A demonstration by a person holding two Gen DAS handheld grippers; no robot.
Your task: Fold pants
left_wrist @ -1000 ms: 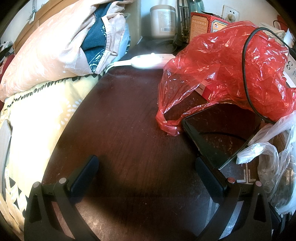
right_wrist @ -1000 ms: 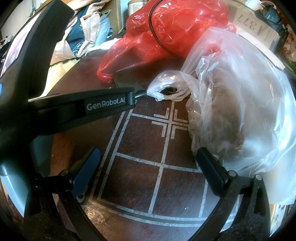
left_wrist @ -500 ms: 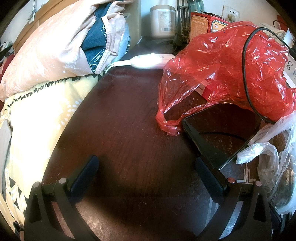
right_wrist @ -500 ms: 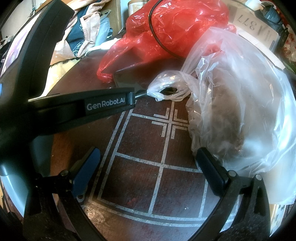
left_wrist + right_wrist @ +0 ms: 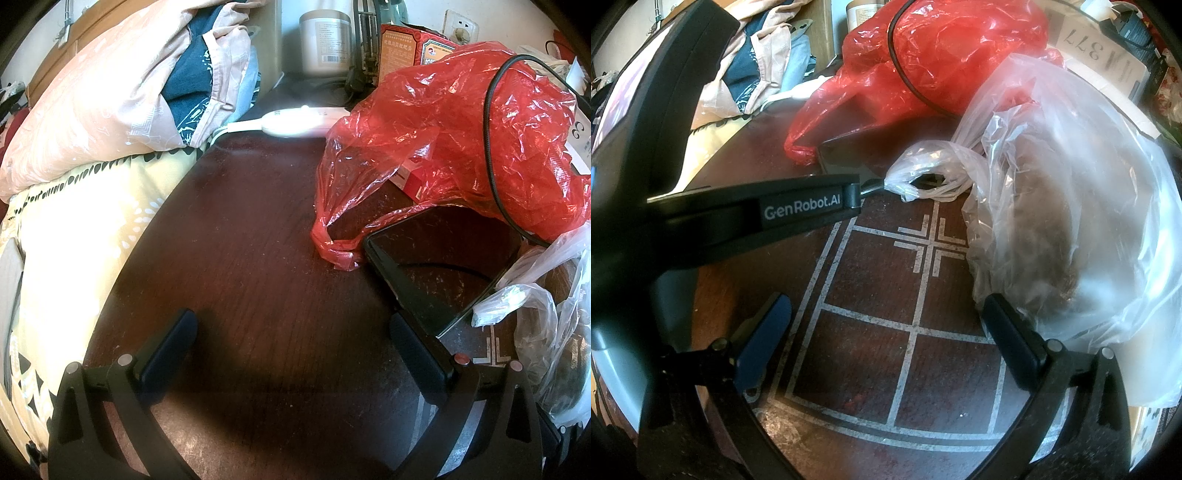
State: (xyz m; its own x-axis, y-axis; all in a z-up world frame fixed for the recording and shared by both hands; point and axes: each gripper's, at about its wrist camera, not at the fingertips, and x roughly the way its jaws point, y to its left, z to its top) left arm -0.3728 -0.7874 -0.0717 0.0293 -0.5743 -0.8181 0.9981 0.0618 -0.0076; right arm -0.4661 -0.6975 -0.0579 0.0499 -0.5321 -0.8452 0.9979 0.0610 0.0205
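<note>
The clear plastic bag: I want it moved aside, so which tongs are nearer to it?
Right. The right tongs have one finger against the clear plastic bag; the left tongs sit left of it, over bare table.

dark wood table (image 5: 236, 258) scuffed matt, red bag (image 5: 461, 140) crinkled glossy plastic, clear bag (image 5: 1071, 206) filmy plastic, bedding (image 5: 92, 107) soft cloth

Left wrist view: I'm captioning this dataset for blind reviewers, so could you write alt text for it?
The open, empty left hand-held gripper hovers over a dark wooden table. A crumpled red plastic bag with a black cable across it lies ahead on the right, above a black tablet and a clear plastic bag. Bedding and clothes are piled on the left; no pants are identifiable.
</note>
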